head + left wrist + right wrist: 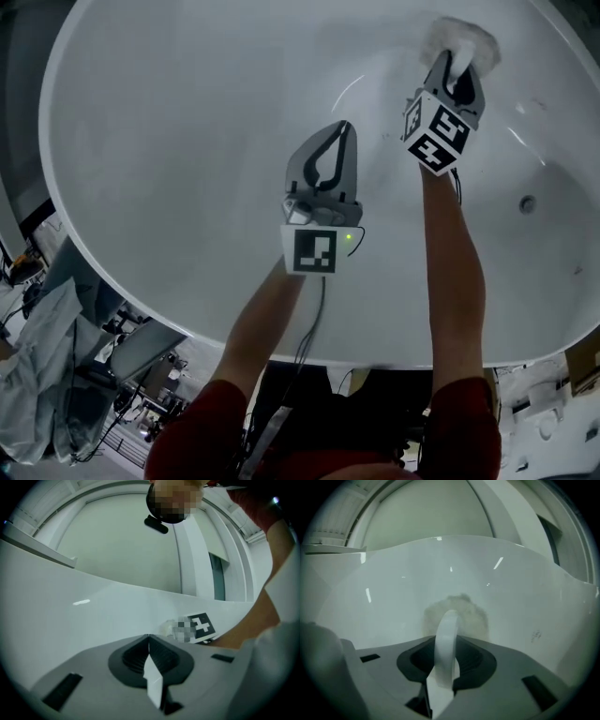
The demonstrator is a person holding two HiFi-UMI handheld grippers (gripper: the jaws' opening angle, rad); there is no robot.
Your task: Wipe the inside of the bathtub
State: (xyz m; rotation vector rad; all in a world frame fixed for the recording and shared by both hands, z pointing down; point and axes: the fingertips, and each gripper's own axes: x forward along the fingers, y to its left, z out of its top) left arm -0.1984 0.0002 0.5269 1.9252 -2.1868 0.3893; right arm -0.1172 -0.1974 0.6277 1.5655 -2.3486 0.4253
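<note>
The white bathtub (169,141) fills the head view, its inner wall curving away on all sides. My right gripper (457,58) is far inside at the upper right, shut on a fluffy white cloth (461,39) pressed against the tub wall. In the right gripper view the cloth (459,613) shows beyond the jaws, flat against the wall (393,588). My left gripper (339,131) hangs over the middle of the tub, shut and holding nothing. In the left gripper view its jaws meet in a line (149,637), with the tub wall (70,616) behind.
A small round fitting (528,202) sits on the tub's inner wall at the right. The tub rim (112,281) runs along the lower left, with clutter and fabric (47,375) on the floor outside it.
</note>
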